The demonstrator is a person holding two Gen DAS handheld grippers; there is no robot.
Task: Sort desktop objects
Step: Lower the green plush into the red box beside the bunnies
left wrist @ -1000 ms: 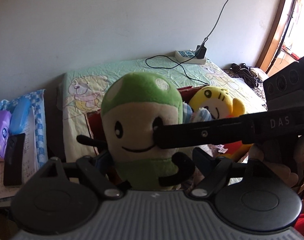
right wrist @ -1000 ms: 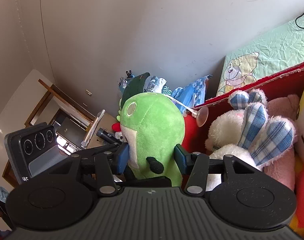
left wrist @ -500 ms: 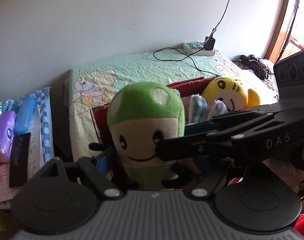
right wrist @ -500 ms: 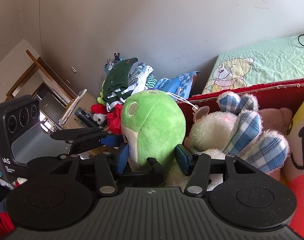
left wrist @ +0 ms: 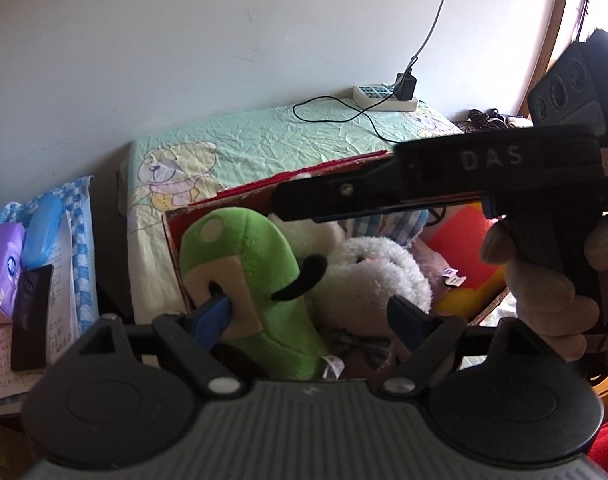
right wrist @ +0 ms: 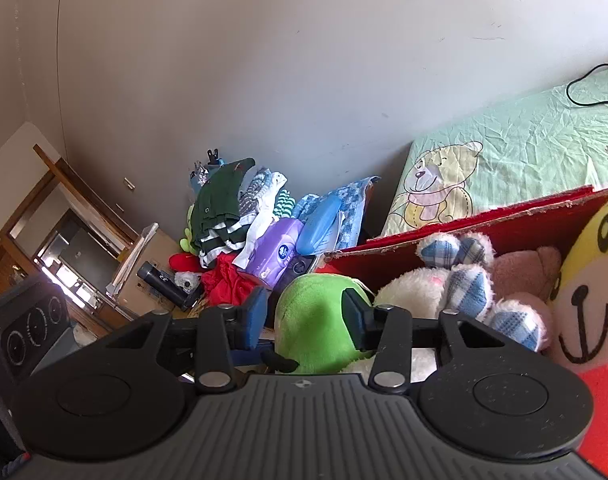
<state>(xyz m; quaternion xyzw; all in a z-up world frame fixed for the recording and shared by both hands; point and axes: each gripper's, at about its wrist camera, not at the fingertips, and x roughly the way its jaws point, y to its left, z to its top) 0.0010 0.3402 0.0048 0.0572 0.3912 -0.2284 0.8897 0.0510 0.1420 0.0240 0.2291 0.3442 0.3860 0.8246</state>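
We see the green mushroom plush (left wrist: pixel 260 280) lying tilted in the near left corner of the red cardboard box (left wrist: pixel 176 248), its fleece cap against the box wall and its cream face turned toward our left tongs (left wrist: pixel 315 316). Those tongs are spread wide: the left blue pad (left wrist: pixel 216 314) touches the plush's face, while the right pad stands apart over the white fluffy plush (left wrist: pixel 375 276) beside it, so nothing is pinched.

From the right wrist view, our right tongs (right wrist: pixel 305 318) straddle the rounded green cap (right wrist: pixel 315 316). The dark right pad lies against the fleece; the blue left pad stands just beside it with a gap, so we read this pair as spread too. In the left wrist view the right tool crosses the top of the box as a long black bar (stamped "DAS"), gripped by a hand (left wrist: pixel 543 284).

The box is packed with soft toys: curly white pile, blue-checked fabric ears (right wrist: pixel 475 280), a dusty pink plush (right wrist: pixel 523 272) and a smooth yellow plush (right wrist: pixel 591 280) with a stitched black smile. The box edge is ragged, torn cardboard.

Behind it the bed carries a crinkled pale-green sheet (left wrist: pixel 264 140) printed with a bear, and a white power strip (left wrist: pixel 383 98) with a black cable. Left of the bed, a purple wipes pack (left wrist: pixel 4 264), a glossy blue case (left wrist: pixel 42 224) and a flat black phone (left wrist: pixel 32 316) rest on papers.
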